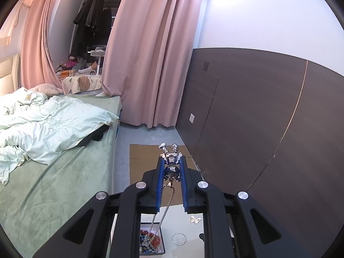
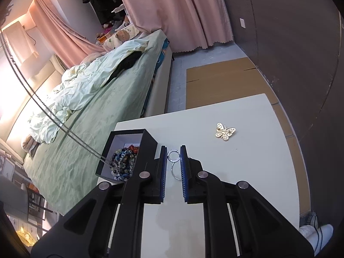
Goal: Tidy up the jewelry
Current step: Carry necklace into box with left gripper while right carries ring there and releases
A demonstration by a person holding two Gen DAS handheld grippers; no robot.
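My left gripper is shut on a silver robot-shaped pendant, held high above the white table. Its chain hangs down into the black jewelry box, which holds beaded bracelets. In the right wrist view the chain runs from the upper left into the box. My right gripper is open low over the table, its fingers on either side of a thin silver ring. A gold butterfly brooch lies on the table further right; it also shows in the left wrist view.
A bed with green sheet and pale duvet stands left of the table. Cardboard lies on the floor beyond the table. A dark panelled wall is to the right, pink curtains behind.
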